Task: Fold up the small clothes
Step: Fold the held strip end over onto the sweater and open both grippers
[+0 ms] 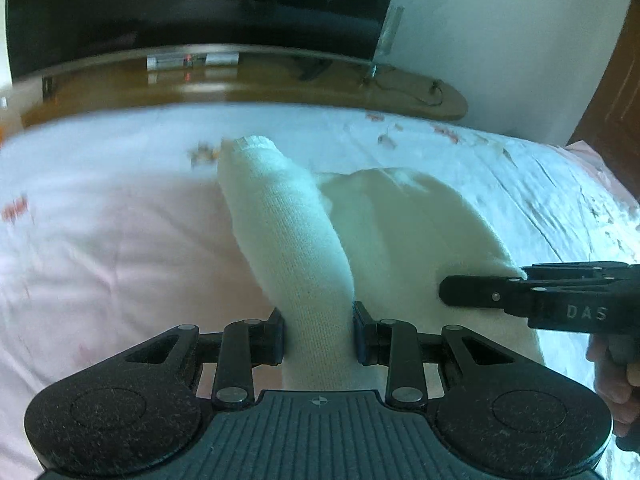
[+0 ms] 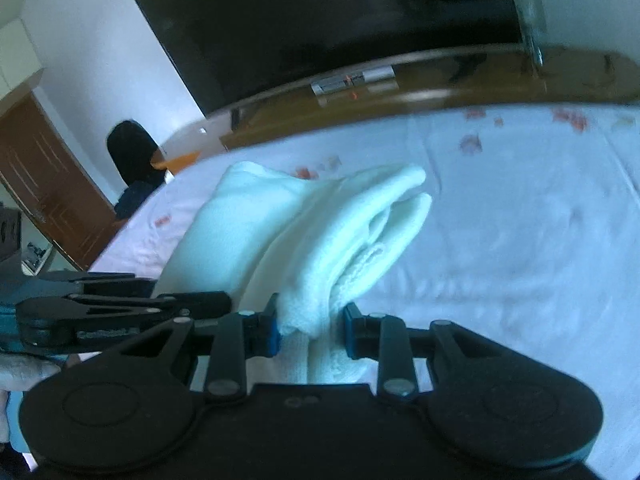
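Note:
A small white knitted garment (image 1: 296,248) is lifted over the bed, stretched between both grippers. My left gripper (image 1: 319,330) is shut on one rolled, tube-like end of it. In the right wrist view my right gripper (image 2: 310,330) is shut on a bunched, folded part of the same garment (image 2: 344,232), whose loose ends hang toward the bed. The right gripper (image 1: 452,292) also shows at the right of the left wrist view, against the cloth's edge, with a hand (image 1: 616,376) behind it. The left gripper (image 2: 224,300) shows at the left of the right wrist view.
The bed (image 1: 100,240) has a pale pink and white flowered sheet. Behind it runs a brown wooden footboard (image 1: 280,88) and a dark television (image 1: 192,4) on a white wall. A brown door (image 2: 44,196) and a dark chair (image 2: 134,160) stand beside the bed.

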The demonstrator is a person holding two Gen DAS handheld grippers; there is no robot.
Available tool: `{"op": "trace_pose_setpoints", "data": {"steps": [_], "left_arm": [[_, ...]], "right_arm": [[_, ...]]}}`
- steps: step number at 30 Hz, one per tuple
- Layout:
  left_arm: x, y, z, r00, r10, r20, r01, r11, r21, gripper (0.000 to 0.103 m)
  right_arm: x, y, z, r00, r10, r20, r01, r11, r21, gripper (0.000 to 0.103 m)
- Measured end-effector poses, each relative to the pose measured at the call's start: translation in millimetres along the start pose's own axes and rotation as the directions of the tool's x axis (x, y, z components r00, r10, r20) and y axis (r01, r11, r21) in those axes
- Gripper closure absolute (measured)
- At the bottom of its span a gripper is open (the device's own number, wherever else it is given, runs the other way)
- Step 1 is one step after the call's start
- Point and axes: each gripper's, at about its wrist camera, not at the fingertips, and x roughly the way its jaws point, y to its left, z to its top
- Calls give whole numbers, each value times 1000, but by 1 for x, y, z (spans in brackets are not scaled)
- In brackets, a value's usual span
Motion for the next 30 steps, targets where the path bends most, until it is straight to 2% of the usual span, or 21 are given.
{"op": "trace_pose_setpoints", "data": {"steps": [2,3,5,6,7,10,12,13,15,16,17,21,23,24,25,26,29,30], "left_arm": [[3,9,-14,999,-29,21,30,999,-40,63],[5,14,-20,999,-42,31,44,997,-69,57],[7,24,-31,997,-45,57,50,993,-102,39],[9,29,-34,998,-25,62,32,993,-113,24],[9,33,-37,998,-18,68,26,992,-122,21],[6,45,-41,996,-40,75,51,985,-162,21],[-7,47,-33,995,9,96,8,986,-168,21],[-19,47,-28,990,38,136,-17,987,-157,21],[-30,47,-14,979,34,200,-5,989,-145,21],[-30,45,-5,976,24,216,6,990,-138,21],[-25,43,5,975,12,224,17,992,-129,21],[16,26,29,989,6,149,7,996,-87,21],[49,26,31,997,65,39,-61,995,-84,21],[61,29,29,997,80,1,-80,993,-87,21],[65,36,24,998,56,8,-55,992,-114,19],[65,40,21,999,40,22,-37,991,-132,19],[47,36,15,997,45,56,-37,990,-139,19],[34,33,8,996,38,79,-28,991,-132,19]], "right_arm": [[5,-7,-10,999,-31,-29,31,999,14,75],[7,-12,-15,999,-24,-41,26,998,49,75],[13,-27,-25,999,15,-47,-9,992,123,74],[14,-30,-28,999,27,-35,-22,990,140,74],[14,-34,-29,999,41,-28,-36,986,160,72],[10,-38,-30,998,55,-25,-50,983,175,68],[5,-40,-31,998,65,-27,-59,983,175,65],[-1,-41,-28,998,56,-20,-51,983,178,65],[-24,-35,-19,998,0,65,-7,994,111,67],[-31,-32,-12,994,-17,105,9,997,81,72],[-30,-29,-3,993,-25,112,18,998,66,75],[12,-12,26,998,-35,55,37,999,-22,80],[33,-8,29,996,-82,23,84,993,-80,97],[40,-7,27,991,-134,6,134,984,-119,101],[49,-9,26,979,-205,-8,201,969,-144,102],[50,-13,23,973,-233,-3,230,962,-145,103],[46,-19,20,966,-259,-11,255,955,-152,102],[40,-18,20,963,-269,-7,265,952,-153,94]]}}
